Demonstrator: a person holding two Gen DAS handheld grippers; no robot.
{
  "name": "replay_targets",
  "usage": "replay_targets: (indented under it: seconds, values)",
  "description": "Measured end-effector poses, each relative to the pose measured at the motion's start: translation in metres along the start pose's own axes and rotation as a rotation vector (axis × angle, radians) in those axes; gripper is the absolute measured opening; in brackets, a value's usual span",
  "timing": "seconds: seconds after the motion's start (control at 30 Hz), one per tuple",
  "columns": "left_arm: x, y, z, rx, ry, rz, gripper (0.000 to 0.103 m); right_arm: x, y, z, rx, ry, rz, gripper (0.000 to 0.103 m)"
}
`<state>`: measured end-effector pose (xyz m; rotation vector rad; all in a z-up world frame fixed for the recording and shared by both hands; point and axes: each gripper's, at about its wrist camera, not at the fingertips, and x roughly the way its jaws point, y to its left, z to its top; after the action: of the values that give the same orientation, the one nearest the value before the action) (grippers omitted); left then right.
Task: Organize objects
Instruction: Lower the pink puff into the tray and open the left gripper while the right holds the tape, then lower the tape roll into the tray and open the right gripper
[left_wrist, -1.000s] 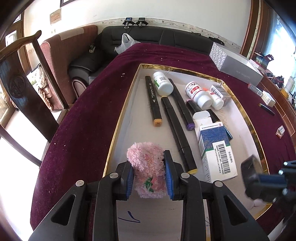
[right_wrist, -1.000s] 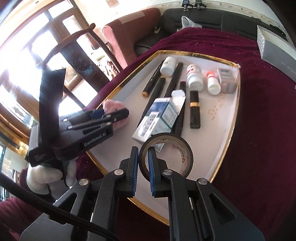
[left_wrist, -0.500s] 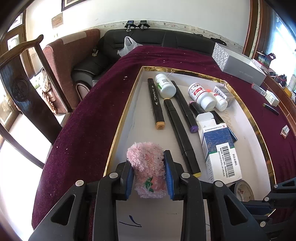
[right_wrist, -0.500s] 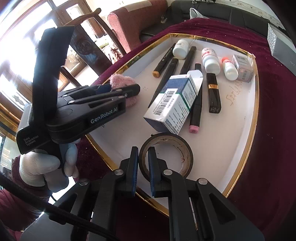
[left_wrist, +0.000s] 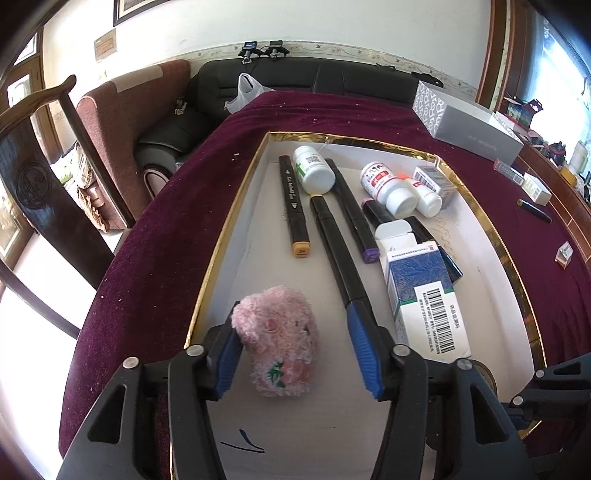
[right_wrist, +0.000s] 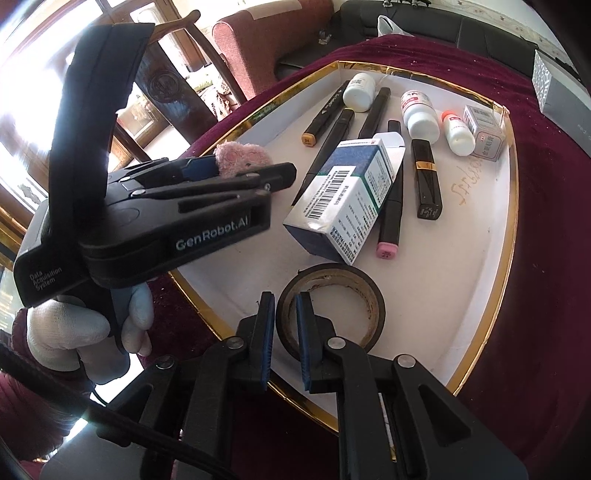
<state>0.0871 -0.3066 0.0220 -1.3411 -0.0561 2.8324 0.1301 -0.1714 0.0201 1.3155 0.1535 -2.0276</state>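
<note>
A pink plush toy (left_wrist: 279, 339) lies in the white gold-rimmed tray (left_wrist: 236, 206), at its near left corner. My left gripper (left_wrist: 295, 332) is open around it, the left pad close to the toy, the right pad well apart. In the right wrist view the toy (right_wrist: 242, 158) shows between the left gripper's fingers (right_wrist: 273, 177). My right gripper (right_wrist: 286, 321) is shut on the wall of a black tape roll (right_wrist: 332, 306) that rests on the tray floor (right_wrist: 424, 295) at the near right.
The tray holds several black markers (left_wrist: 341, 258), white pill bottles (left_wrist: 314, 170), a blue-white medicine box (left_wrist: 424, 295), a small carton (left_wrist: 434, 181) and a lipstick (right_wrist: 426, 184). A grey box (left_wrist: 469, 122) and small items lie on the maroon tablecloth (left_wrist: 155, 240).
My left gripper has opened and let go of the pink plush toy, which now lies in the tray. My right gripper has lowered the tape roll onto the tray floor, still shut.
</note>
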Motion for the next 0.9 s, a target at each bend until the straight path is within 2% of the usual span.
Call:
replay_targets:
  seconds: [0.13,0.27,0.4,0.53,0.9]
  values:
    - [-0.003,0.002,0.0,-0.03,0.012,-0.023,0.052,-0.009,-0.003,0.001,0.002,-0.009,0.016,0.024]
    - [-0.016,0.006,0.003,-0.06,-0.004,-0.022,0.052,-0.028,-0.003,0.002,-0.01,-0.071,0.006,0.038]
    - [-0.033,0.001,0.007,-0.058,-0.026,-0.007,0.052,-0.049,-0.011,0.001,0.01,-0.13,0.018,0.04]
    - [-0.049,-0.017,0.011,-0.015,-0.059,0.008,0.052,-0.069,-0.027,-0.007,0.058,-0.183,0.011,0.043]
    - [-0.081,-0.084,0.019,0.126,-0.115,0.001,0.052,-0.129,-0.102,-0.047,0.252,-0.285,-0.041,0.051]
